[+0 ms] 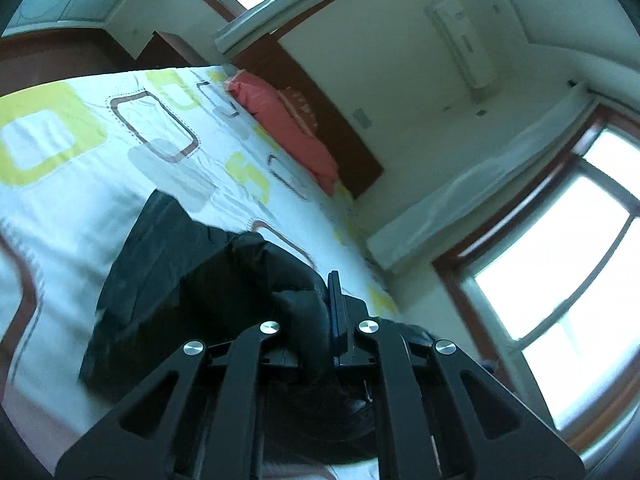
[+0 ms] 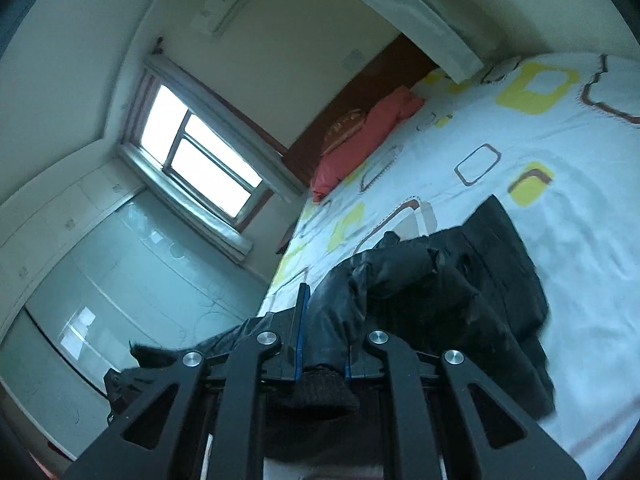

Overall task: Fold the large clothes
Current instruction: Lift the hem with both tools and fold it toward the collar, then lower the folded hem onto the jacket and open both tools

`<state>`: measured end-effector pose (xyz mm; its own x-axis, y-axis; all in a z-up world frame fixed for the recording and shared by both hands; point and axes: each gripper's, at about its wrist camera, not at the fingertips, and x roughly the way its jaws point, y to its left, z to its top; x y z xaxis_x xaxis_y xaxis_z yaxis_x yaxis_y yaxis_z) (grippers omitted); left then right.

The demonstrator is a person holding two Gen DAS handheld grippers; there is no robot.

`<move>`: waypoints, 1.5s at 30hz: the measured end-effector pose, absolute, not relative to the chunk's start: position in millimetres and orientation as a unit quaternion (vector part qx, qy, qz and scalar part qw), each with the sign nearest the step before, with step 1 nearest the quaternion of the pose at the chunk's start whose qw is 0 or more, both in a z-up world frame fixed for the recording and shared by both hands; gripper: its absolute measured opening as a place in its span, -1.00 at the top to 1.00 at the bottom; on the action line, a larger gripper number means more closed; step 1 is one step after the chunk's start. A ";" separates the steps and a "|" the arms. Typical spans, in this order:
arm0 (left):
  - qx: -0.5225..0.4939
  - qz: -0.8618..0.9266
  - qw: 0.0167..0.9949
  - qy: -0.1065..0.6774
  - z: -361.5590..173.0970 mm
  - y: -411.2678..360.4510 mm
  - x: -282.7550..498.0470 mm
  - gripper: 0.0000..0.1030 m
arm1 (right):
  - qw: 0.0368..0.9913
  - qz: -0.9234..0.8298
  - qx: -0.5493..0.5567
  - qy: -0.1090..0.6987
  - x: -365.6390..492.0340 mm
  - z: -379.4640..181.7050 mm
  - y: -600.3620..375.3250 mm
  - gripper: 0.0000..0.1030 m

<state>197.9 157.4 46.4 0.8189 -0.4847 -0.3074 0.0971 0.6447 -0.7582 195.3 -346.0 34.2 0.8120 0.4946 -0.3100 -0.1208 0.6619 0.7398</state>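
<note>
Two claws are in view, one per wrist camera, and each is closed on part of the same black jacket point(image 1: 192, 280). In the left wrist view, the left claw point(image 1: 320, 320) has its jaws drawn nearly together around a thick, padded bunch of the garment; the blue-edged right finger point(image 1: 335, 308) presses directly against the fabric, while the opposite finger is hidden behind the bunched material. From the clamp point the jacket extends forward and to the left of the claw, and its far end lies flat on the bed point(image 1: 80, 208). In the right wrist view, the right claw point(image 2: 322, 332) grips a glossy sleeve-like section of the jacket point(image 2: 460, 292) between its two blue-lined fingers point(image 2: 301, 320); a knit cuff protrudes rearward from between the jaws. The bulk of the garment lies ahead and to the right of this claw, crumpled and resting on the bed point(image 2: 560, 240), while another portion trails to the left, past the edge of the bed, below the claw linkage. The bed carries a white cover printed with yellow-green and brown rounded squares. A pink pillow point(image 1: 288, 128) lies at the head edge of the bed against a dark wooden headboard point(image 1: 344, 128), well apart from the jacket. A bright window point(image 2: 200, 152) and a wall-mounted air conditioner point(image 1: 464, 44) occupy the walls beyond. Both views are tilted and slightly motion-blurred.
</note>
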 end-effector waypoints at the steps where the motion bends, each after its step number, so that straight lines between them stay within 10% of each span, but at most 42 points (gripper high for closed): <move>1: -0.377 -0.156 0.876 0.257 41.7 153.0 219.4 0.85 | 0.875 0.171 0.373 0.256 213.7 29.7 -344.7 0.75; 26: -0.327 -0.040 0.866 0.377 -99.6 137.0 414.1 0.79 | 0.847 0.074 0.378 0.367 400.1 -103.8 -347.8 0.59; 32: -0.377 -0.070 0.857 0.345 -71.4 153.1 386.9 -0.33 | 0.861 0.093 0.385 0.318 371.9 -72.7 -353.2 -0.35; 45: -0.282 -0.061 0.889 0.356 -50.0 121.4 402.7 -0.28 | 0.904 0.076 0.168 0.385 417.6 -52.4 -262.1 0.03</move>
